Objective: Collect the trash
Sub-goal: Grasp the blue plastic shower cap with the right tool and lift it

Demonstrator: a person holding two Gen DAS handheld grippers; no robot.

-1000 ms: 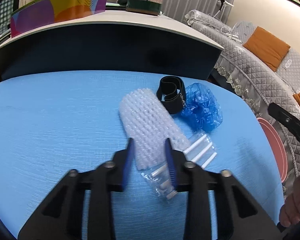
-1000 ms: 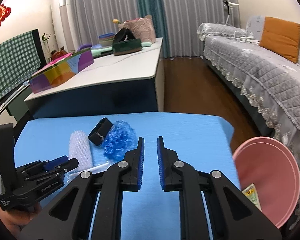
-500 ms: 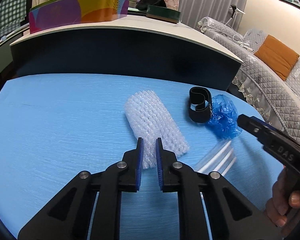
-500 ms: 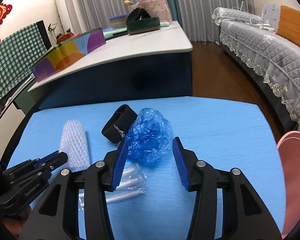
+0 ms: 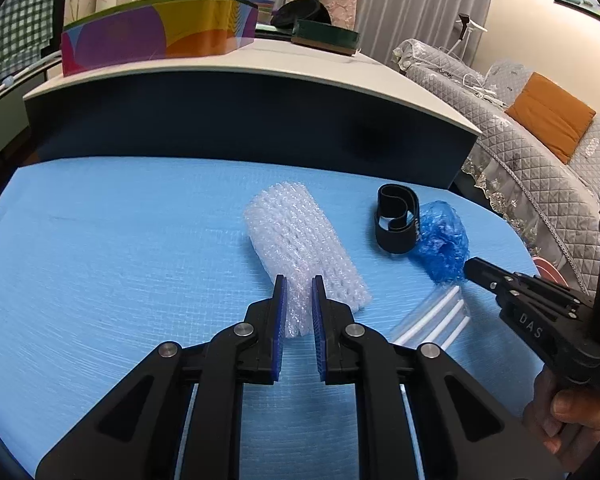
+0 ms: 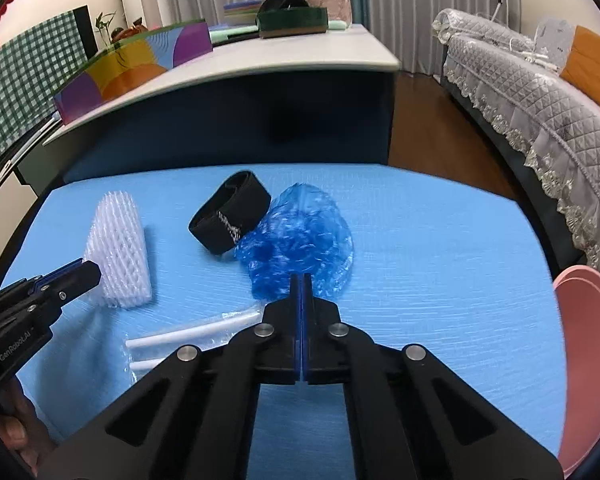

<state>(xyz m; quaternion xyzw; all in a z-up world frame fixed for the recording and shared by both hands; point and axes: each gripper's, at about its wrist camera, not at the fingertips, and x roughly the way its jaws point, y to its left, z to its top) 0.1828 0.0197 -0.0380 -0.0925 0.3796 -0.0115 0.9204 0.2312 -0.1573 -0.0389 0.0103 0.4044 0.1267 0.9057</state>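
Note:
On the blue table lie a white foam net sleeve, a black strap loop, a crumpled blue plastic bag and a clear bag of white straws. My left gripper is shut on the near end of the foam net. My right gripper is shut on the near edge of the blue plastic bag. The foam net, strap and straws also show in the right wrist view.
A pink basin stands off the table's right edge. A dark counter with a colourful box stands behind the table. A grey quilted sofa with an orange cushion is at the right.
My right gripper moved down to the blue bag and shut on it. My left gripper let go of the straw bag, moved to the foam net and shut on its end.

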